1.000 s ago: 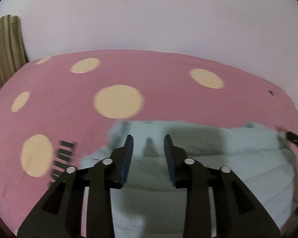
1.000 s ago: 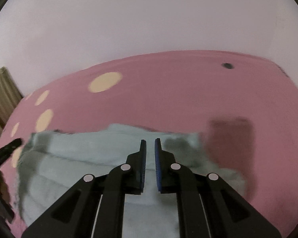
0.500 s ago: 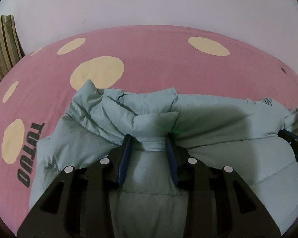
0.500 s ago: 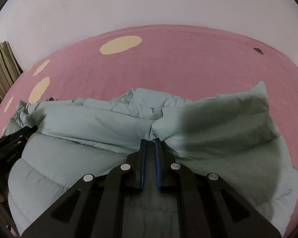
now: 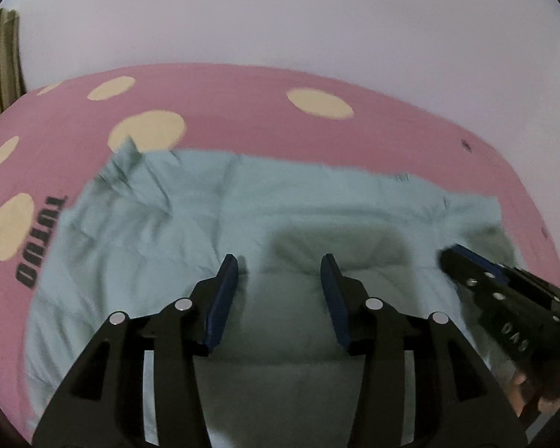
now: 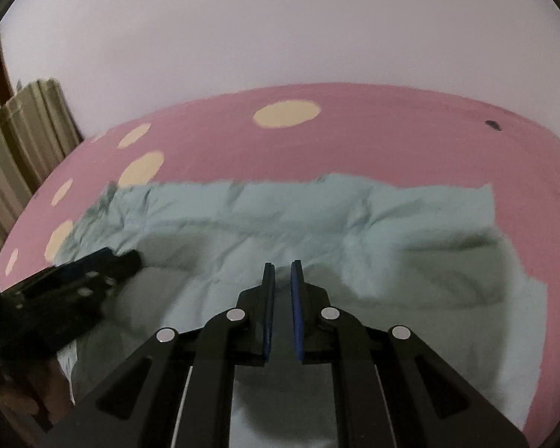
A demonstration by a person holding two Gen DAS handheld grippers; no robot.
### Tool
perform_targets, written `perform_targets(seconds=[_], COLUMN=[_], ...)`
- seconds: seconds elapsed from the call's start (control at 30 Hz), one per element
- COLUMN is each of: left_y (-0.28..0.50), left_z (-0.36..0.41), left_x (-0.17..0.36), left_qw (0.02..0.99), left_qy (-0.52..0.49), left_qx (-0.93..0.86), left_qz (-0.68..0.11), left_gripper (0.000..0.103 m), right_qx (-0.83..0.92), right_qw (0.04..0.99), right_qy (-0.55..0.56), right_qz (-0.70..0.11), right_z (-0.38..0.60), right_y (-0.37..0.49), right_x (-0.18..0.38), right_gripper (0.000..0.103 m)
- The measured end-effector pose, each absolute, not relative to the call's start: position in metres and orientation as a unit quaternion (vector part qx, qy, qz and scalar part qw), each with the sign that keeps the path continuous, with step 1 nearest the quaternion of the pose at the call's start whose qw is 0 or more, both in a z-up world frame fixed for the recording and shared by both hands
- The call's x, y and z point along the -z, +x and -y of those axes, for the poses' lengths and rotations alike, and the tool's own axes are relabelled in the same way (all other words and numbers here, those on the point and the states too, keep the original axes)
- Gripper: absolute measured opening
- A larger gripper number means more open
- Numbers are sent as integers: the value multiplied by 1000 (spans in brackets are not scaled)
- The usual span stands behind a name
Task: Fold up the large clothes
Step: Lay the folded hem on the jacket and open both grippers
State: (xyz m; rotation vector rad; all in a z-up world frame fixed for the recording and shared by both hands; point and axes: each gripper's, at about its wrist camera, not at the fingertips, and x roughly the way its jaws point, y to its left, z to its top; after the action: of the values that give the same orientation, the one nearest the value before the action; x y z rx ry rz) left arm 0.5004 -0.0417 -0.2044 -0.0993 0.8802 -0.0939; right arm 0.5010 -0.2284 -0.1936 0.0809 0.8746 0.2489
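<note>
While the pale green padded garment (image 5: 265, 220) lies spread across the pink spotted bed cover (image 5: 220, 93), its long axis runs side to side in front of me, so both of my claws hang over its near half with the far edge well ahead. My left claw (image 5: 279, 261) is spread wide with nothing between its pads, above a soft ridge near the garment's middle, and my right claw (image 6: 282, 268) is nearly pressed together, a thin gap showing, pinching nothing I can see. Judging from this, the left side's crumpled corner (image 5: 127, 164) is nearer my left claw.
</note>
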Motion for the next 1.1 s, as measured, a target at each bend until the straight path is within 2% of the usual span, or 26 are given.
perform_targets(seconds=[0.2, 0.3, 0.4, 0.57, 0.77, 0.93, 1.0, 1.07, 1.1], left_y=[506, 503, 487, 451, 463, 458, 448, 435, 429], left_z=[54, 55, 43, 9, -2, -6, -18, -31, -37], left_x=[239, 228, 208, 193, 233, 216, 206, 198, 195], left_qw=[897, 902, 906, 917, 893, 893, 897, 897, 895], left_qy=[-11, 8, -21, -54, -44, -48, -62, -91, -112], left_qx=[30, 25, 28, -14, -34, -45, -66, -85, -97], left_qz=[-441, -432, -423, -394, -446, -444, -434, -425, -422], left_gripper=[47, 47, 47, 61, 60, 58, 61, 69, 71], right_qx=[-112, -111, -106, -54, -38, -32, -28, -16, -13], right_qw=[885, 889, 896, 908, 887, 892, 896, 901, 901], right_qy=[30, 35, 41, 49, 57, 65, 75, 82, 89], right_qz=[-450, -444, -430, -412, -457, -447, -436, -426, -424], right_z=[223, 225, 238, 281, 301, 301, 308, 318, 323], right_y=[502, 498, 483, 452, 451, 445, 435, 424, 420], right_x=[234, 225, 205, 188, 223, 215, 204, 195, 193], right_gripper=[9, 9, 9, 9, 9, 9, 9, 9, 18])
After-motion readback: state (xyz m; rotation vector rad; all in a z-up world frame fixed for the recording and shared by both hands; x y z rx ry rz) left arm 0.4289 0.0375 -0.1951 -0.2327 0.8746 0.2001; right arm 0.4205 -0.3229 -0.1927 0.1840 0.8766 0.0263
